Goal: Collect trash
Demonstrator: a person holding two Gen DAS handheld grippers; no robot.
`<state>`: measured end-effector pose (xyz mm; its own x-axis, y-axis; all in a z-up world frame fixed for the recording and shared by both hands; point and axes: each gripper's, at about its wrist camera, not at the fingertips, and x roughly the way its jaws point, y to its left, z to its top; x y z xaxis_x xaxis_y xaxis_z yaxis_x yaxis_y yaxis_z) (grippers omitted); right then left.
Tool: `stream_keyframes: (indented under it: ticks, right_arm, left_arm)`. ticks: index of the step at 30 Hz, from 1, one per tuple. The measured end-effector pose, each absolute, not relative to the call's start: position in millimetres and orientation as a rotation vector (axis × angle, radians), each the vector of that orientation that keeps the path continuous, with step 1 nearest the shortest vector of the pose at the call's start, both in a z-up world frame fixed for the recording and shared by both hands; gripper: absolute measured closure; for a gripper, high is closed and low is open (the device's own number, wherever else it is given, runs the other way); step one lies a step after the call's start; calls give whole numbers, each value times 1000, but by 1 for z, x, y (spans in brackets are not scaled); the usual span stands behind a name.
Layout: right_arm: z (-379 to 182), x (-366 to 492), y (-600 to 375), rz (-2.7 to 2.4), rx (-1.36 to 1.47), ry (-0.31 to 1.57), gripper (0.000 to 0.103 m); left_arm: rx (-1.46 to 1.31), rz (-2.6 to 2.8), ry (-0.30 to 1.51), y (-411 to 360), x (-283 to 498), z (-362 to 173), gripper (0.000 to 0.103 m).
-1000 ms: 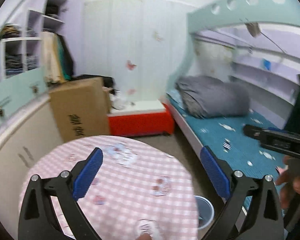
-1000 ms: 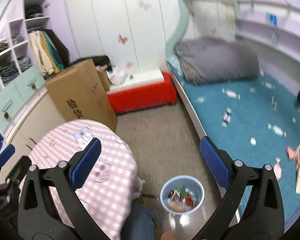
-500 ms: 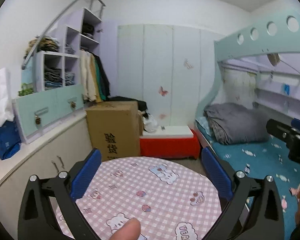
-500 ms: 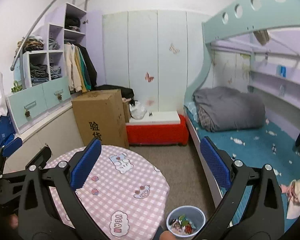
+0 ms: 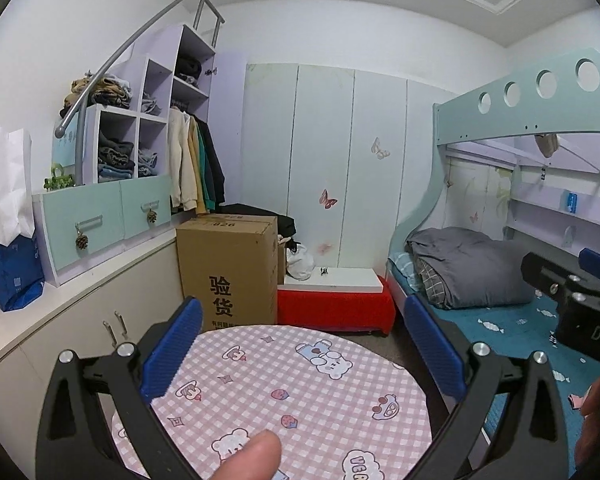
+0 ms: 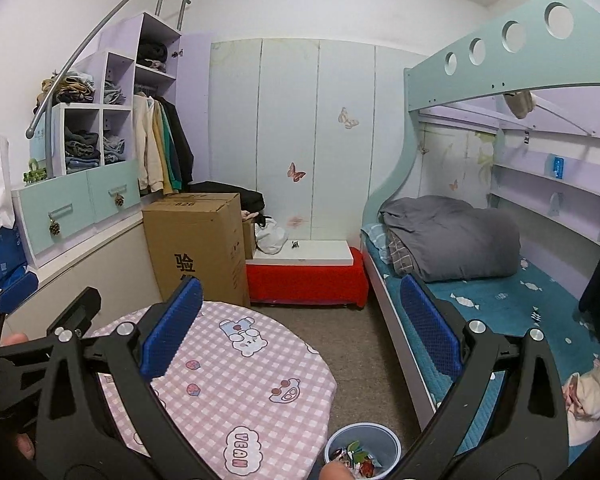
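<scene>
With both views raised from a second ago, the left gripper [image 5: 300, 344] and right gripper [image 6: 296, 320] are held with jaws apart and empty, while trash is seen in the bin [image 6: 362, 450] at lower centre, suggesting collection is done.

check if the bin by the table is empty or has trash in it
Has trash: colourful wrappers show inside the bin.
</scene>
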<state>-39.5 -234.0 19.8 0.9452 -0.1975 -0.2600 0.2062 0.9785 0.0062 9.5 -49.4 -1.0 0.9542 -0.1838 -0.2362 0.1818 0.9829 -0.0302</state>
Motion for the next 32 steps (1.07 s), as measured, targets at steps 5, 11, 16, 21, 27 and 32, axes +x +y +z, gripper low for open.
stream_keyframes:
  ticks: [5,11,16,21,27,32]
  right_arm:
    - [19,-38,-236,-209,40,261,6]
    - [14,-37,-243,-221,53,269,6]
    - [12,-34,-246,-219,58,277,6]
    - [11,-33,-247,-220,61,279,6]
    - [7,-31,-249,-219,66,284,6]
    - [7,-31,-248,-218,66,285,6]
  left_arm:
    - [-5,-189,230,-54,8,2,4]
    - [5,-205,236,-62,7,0,4]
    - [-9,-225,234,-63,9,-1,4]
    - [-17,-218,224,-61,9,-1,4]
    - [1,-201,230,-64,11,-1,4]
    - [8,-192,240,-67,14,-2,4]
